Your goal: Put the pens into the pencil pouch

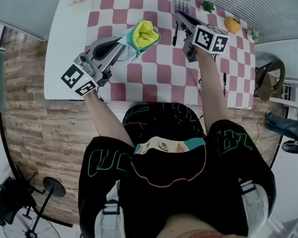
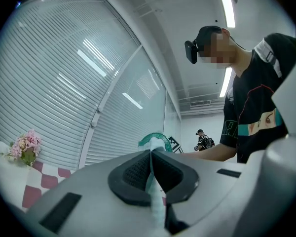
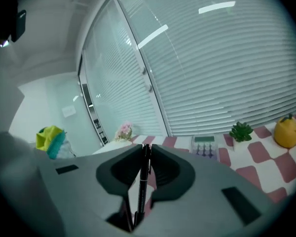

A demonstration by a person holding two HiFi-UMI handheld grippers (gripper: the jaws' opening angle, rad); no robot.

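- A checkered surface (image 1: 139, 73) lies under both your hands.
- Your left gripper (image 1: 120, 47) is pressed together on the pencil pouch (image 1: 143, 35) edge.
- Your right gripper (image 3: 145, 157) pinches a black pen (image 3: 140, 186).

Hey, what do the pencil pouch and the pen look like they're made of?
Pencil pouch: likely soft matte fabric; it bunches and folds, teal outside with a yellow lining. Pen: probably hard plastic, black with a slight sheen; a slim, straight, rigid barrel.

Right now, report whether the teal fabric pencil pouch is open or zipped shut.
Open: the teal fabric pencil pouch gapes, its yellow inside showing, while the left claw pinches its rim.
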